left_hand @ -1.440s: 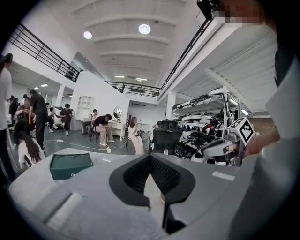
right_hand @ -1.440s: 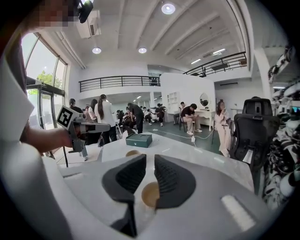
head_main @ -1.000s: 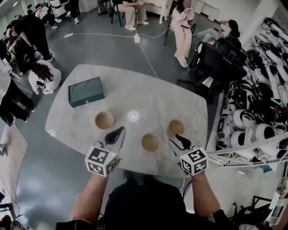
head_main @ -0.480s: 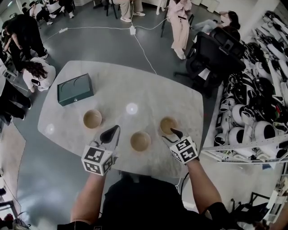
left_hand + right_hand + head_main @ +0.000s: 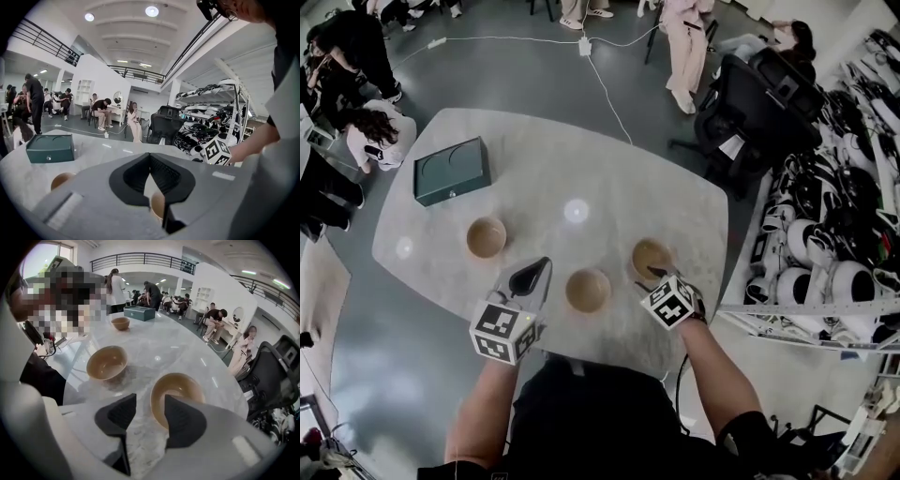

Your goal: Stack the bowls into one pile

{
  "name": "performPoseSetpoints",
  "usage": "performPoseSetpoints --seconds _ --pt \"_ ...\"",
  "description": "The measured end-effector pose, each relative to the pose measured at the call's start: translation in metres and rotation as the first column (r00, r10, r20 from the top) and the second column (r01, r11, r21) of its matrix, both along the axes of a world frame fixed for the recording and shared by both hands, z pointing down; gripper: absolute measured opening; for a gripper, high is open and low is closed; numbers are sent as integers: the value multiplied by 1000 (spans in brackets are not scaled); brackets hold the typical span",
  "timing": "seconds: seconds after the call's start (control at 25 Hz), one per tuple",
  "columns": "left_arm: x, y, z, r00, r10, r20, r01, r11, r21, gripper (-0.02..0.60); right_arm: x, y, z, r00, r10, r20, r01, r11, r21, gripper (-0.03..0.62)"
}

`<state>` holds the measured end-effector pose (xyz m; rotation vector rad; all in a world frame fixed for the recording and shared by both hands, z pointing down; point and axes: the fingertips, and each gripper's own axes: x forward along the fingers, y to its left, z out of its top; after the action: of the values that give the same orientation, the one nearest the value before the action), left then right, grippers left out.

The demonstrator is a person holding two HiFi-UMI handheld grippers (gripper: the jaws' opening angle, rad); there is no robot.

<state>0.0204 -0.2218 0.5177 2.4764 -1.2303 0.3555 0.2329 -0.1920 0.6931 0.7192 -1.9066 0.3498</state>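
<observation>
Near table edge, right gripper fingers, wide, just narrowing, straddle bowl rim; left gripper shut.

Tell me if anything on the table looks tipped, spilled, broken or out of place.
Nothing stands out. The left bowl, middle bowl and right bowl all sit upright and apart on the table, with no spill or damage visible. The green box lies closed at the far left.
</observation>
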Motion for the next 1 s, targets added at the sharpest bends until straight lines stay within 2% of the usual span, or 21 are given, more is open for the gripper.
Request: performPoseSetpoints --seconds 0.24,0.52,0.64,1.0 --pt "-7 9 8 1000 -20 11 21 1000 -21 5 7 5 31 992 -67 -106 62 997 -51 161" --pt "-9 14 8 999 -36 24 36 999 -18 5 20 0 43 968 -121 -219 121 993 -12 66" --pt "-5 19 6 999 -40 30 41 999 -15 5 23 -2 34 969 -120 -216 129 991 25 18" --pt "11 34 -14 997 -70 38 69 997 25 5 32 -2 -14 987 -100 -125 114 987 110 17"
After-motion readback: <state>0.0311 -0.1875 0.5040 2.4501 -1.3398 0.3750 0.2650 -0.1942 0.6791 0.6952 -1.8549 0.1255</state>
